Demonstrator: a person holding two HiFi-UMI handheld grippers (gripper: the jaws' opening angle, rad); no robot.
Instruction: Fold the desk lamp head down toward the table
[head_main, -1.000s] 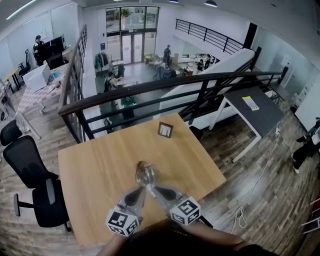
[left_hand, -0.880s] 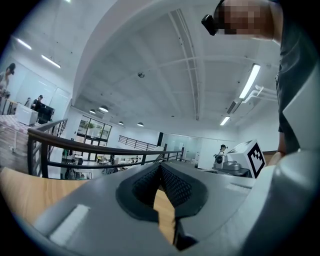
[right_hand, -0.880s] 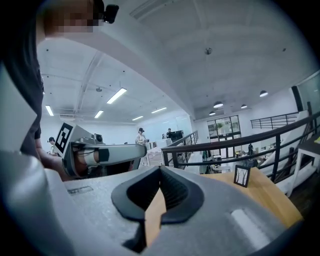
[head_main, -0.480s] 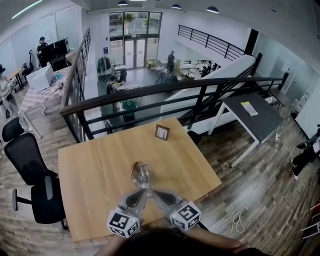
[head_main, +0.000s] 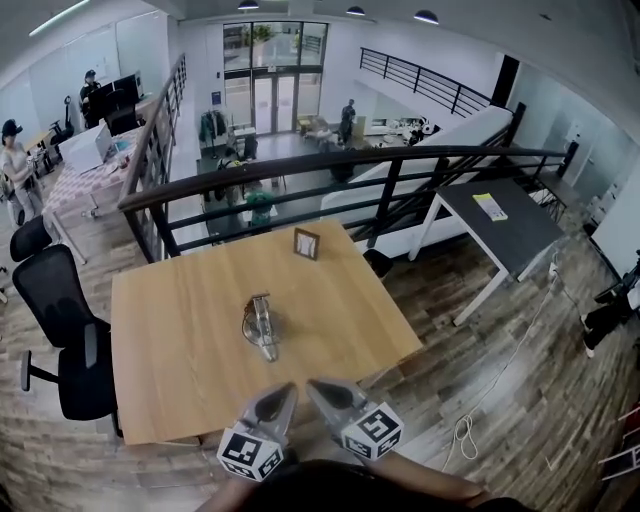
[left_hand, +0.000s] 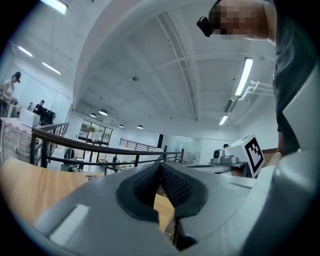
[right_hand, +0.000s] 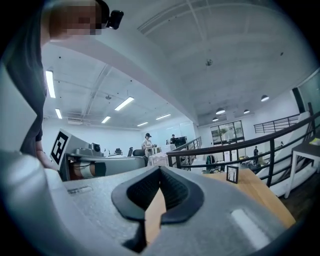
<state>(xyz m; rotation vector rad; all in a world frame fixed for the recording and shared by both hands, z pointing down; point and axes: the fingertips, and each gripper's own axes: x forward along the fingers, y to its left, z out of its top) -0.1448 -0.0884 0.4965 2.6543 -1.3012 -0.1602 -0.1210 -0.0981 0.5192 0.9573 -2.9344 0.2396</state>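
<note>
Silvery metal, the desk lamp (head_main: 260, 326) lies low on the wooden table (head_main: 170, 330), near its middle and a little toward the near side. Its head seems folded down against the top, though it is too small in the head view to tell whether the head fully touches the wood. Neither tool is on it. The left gripper (head_main: 281, 397) and the right gripper (head_main: 321, 390) hang side by side at the table's near edge, well apart from the lamp. Each has its jaws pressed together at the tips with nothing between them, only bare wood showing through the gap behind the pads. By the look of it the fold is done or nearly done, so the main risk is a hinge that does not hold, letting the head creep back up while no one is holding it. If a correction is needed, going in with the jaws closed like this would likely shove the light lamp across the smooth wood instead of bending its joint. With the base unsteadied it could skid or tip. A skid away from the person would carry it toward the small picture frame (head_main: 306, 243) standing near the far edge. Just beyond that edge is the dark railing (head_main: 300, 170) and the drop to the floor below, so a hard push could knock the frame or the lamp off the table.
</note>
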